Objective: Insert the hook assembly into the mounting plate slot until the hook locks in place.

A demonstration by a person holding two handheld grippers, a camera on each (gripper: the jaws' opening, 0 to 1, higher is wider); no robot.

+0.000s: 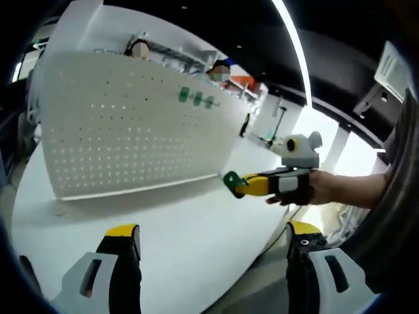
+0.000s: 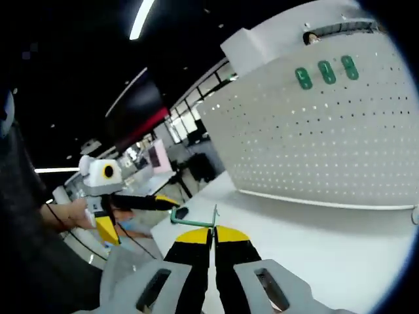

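The small green hook with a thin metal rod [image 2: 194,221] sits pinched in the closed right tool [image 2: 213,230], far from the big white board full of holes [image 2: 314,137] on the white worktop [image 2: 314,242], so bring it slowly and straight to a hole, while the left tool [image 1: 213,239] waits wide open.

White table [image 1: 196,229] (bare), ceiling light strip [image 1: 291,39].

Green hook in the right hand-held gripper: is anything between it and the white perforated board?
Nothing visible. The right hand-held gripper holds the green hook; bare white tabletop lies between it and the white perforated board, where three green hooks already sit.
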